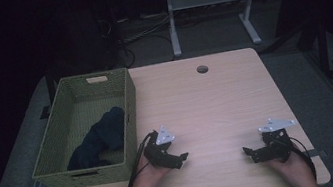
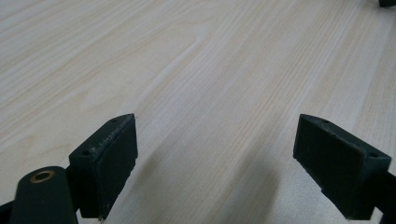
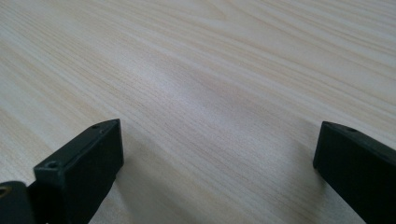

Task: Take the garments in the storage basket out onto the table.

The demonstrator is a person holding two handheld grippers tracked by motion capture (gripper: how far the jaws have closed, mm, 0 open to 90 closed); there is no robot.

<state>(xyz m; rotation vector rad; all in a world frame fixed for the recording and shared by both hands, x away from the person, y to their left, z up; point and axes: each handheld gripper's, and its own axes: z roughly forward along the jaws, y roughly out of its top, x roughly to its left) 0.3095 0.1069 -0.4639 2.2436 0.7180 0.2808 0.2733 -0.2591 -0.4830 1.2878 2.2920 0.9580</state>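
A green woven basket [image 1: 129,110] stands on the left part of the pale wooden table [image 1: 207,107]; a dark blue cloth [image 1: 100,137] lies crumpled inside it. My left gripper [image 1: 182,159] rests low on the table just right of the basket's front corner, pointing right. Its jaws stand wide apart over bare wood, nothing between them [image 2: 215,163]. My right gripper [image 1: 248,153] sits near the table's front right, pointing left toward the other one. It is open too, with bare table between its jaws [image 3: 219,172].
A round cable hole [image 1: 202,69] sits at the table's far edge. Behind the table stand a grey desk frame [image 1: 172,21] and cables on the dark floor. The basket's right wall is close to my left hand.
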